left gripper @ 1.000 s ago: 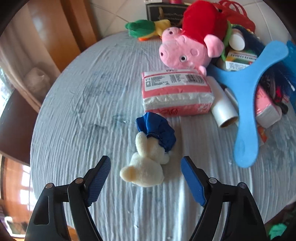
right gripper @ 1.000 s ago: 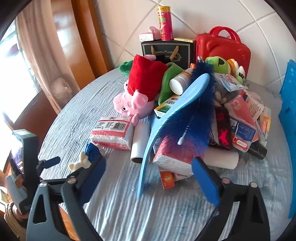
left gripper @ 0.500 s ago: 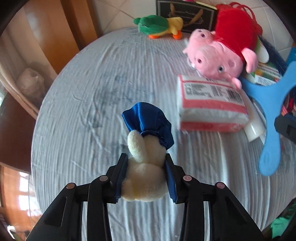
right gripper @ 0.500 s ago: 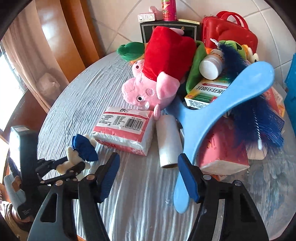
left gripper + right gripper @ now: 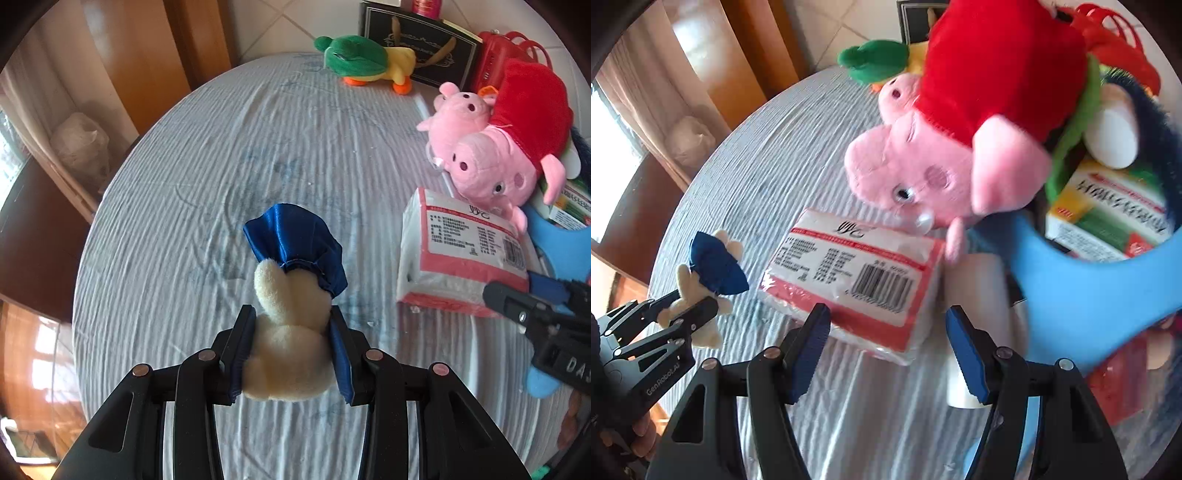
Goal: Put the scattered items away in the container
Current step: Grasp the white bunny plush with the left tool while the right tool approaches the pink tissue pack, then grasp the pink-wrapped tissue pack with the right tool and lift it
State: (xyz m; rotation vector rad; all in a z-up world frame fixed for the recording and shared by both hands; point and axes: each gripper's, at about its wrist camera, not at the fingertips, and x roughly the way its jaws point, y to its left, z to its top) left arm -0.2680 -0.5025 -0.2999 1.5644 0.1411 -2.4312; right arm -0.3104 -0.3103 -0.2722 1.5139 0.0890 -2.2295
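Left tongs (image 5: pixel 291 354) pinching cream plush toy (image 5: pixel 291 343); right tongs (image 5: pixel 886 345) spread around tissue pack (image 5: pixel 857 280)

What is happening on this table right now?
A person is tidying a messy table with a hand-held gripper in each hand. The left hand-held gripper is shut on a small cream plush toy with a blue skirt. The right hand-held gripper is open around the near end of the tissue pack, not pressing it. A pink pig plush and other clutter lie behind.
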